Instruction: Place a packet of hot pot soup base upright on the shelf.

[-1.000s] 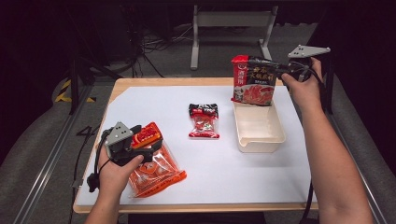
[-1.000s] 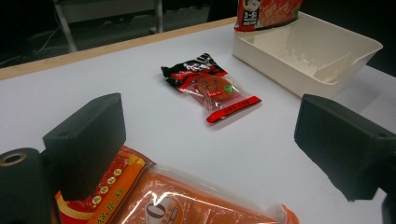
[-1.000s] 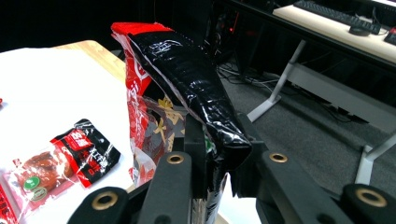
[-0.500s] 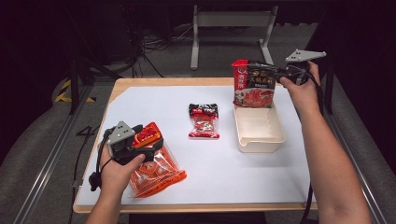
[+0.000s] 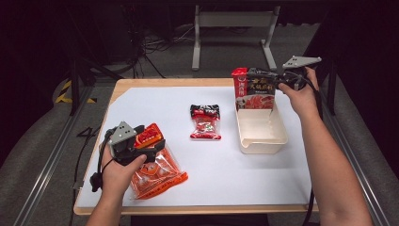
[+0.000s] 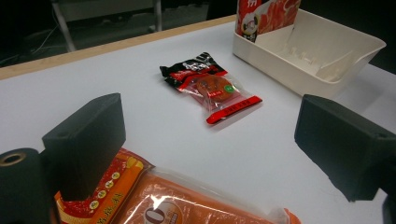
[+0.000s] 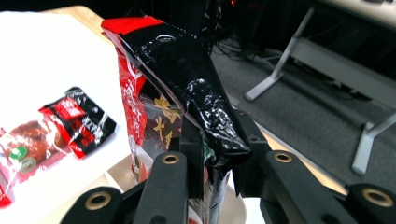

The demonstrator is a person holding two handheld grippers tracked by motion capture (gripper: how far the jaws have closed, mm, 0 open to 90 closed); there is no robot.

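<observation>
A red and black pouch (image 5: pixel 256 89) stands upright at the far end of the white tray (image 5: pixel 261 143). My right gripper (image 5: pixel 272 81) is shut on its crumpled top edge (image 7: pixel 187 79); the jaws have just been opening a little, with the pouch still pinched between them (image 7: pixel 217 161). My left gripper (image 5: pixel 149 143) stands open low over the top of an orange snack packet (image 5: pixel 157 172), whose upper end lies between the wide jaws (image 6: pixel 210 154). A small red and black packet (image 5: pixel 205 121) lies flat mid-table.
A white sheet (image 5: pixel 155 108) covers the wooden table. The tray's near part (image 6: pixel 322 51) has low ribs inside and holds nothing. A grey metal stand (image 5: pixel 233 28) and cables lie on the floor beyond the far edge.
My right hand has shifted slightly down and left in the picture, carrying the pouch lower into the tray's far end. The left hand and the other packets stay put.
</observation>
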